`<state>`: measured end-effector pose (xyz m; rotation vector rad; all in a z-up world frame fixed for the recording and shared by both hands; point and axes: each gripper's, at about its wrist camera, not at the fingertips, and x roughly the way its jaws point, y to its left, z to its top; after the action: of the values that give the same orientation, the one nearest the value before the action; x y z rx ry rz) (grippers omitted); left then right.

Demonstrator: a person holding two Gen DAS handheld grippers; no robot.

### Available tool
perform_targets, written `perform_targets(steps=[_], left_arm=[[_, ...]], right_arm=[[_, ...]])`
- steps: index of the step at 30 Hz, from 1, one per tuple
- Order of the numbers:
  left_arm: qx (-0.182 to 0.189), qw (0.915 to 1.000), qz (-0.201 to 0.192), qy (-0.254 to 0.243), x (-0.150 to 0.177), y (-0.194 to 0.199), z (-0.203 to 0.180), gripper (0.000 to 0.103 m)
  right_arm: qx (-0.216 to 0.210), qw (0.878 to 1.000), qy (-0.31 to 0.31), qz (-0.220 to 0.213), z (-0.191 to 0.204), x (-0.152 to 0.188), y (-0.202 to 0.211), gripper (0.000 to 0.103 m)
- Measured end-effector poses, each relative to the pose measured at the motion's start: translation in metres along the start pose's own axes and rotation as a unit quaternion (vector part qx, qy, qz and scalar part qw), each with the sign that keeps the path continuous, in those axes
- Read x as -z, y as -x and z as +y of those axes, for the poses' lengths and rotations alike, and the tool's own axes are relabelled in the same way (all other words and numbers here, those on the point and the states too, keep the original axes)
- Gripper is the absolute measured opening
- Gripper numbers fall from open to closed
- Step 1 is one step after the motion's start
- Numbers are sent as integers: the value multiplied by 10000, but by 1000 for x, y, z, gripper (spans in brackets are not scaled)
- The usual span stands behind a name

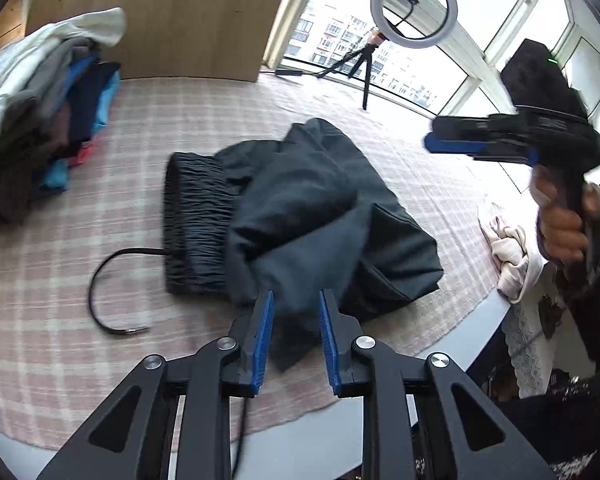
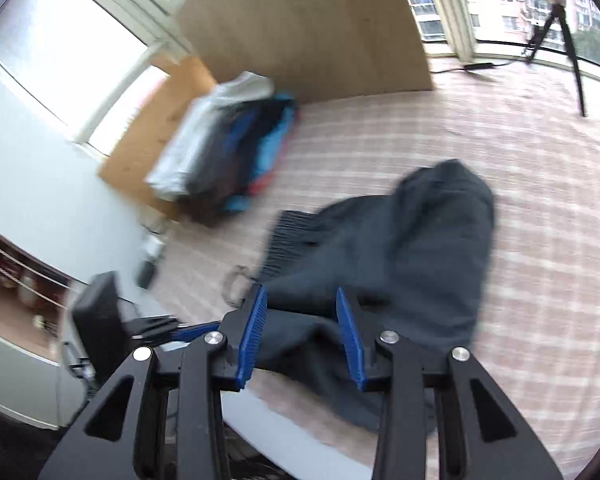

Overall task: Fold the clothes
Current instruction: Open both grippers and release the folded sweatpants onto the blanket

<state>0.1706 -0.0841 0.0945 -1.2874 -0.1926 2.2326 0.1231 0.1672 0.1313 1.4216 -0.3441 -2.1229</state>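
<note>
The left claw (image 1: 296, 300), nearest the left wrist camera, has its blue ribbed pads slightly apart over the near edge of the dark grey trousers (image 1: 300, 216); a fold of the cloth lies in the gap, but the pads do not press on it, so the claw is released. The trousers lie bunched in a loose heap in the middle of a bed covered by a pink and white checked sheet (image 1: 60, 280), their black gathered elastic waistband (image 1: 192, 220) turned to the left and a black drawstring (image 1: 100, 292) curling out of it over the sheet.

In its own wrist view the right claw (image 2: 302, 300) stands apart as well, cloth showing between the pads without being pinched. From the left wrist view the same claw is lifted off the bed at the right, gripped by a hand (image 1: 564, 232).

At the far left of the bed rests a stack of folded clothes in white, grey, blue and brown (image 1: 48, 112), well apart from the trousers. A crumpled cream garment (image 1: 508, 256) sits at the bed's right edge. Behind stand a wooden headboard (image 1: 160, 16) and a ring light on a black tripod (image 1: 414, 8) by the window.
</note>
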Motion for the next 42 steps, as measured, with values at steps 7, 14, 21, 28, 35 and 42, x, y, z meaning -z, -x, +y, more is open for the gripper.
perform_targets(steps=[7,14,21,28,35,42], left_arm=[[-339,9987,-157,343,5,-12,-20,22],[-732,9959,-251,468,4,-8,-39,23],[-712,9969,-251,203,-39,-4,-29,26],[-517,9969,523,-276,-126,-76,21,31],[-1341,9895,476,-256,-141,-64,54,23],[-541,9848,795,-1449,-80,-33,-52,35]], right_arm=[[477,9811,965,1608,-20,-16,-96,30],[-2,9938,961,567,11,-129,-108,30],[-44,9900,1307,520,-23,-56,-48,36],[-387,9932,627,906,-44,21,-76,36],[-760,9867,1121,901,-32,79,-20,36],[642,9910,1157,207,-85,93,14,36]])
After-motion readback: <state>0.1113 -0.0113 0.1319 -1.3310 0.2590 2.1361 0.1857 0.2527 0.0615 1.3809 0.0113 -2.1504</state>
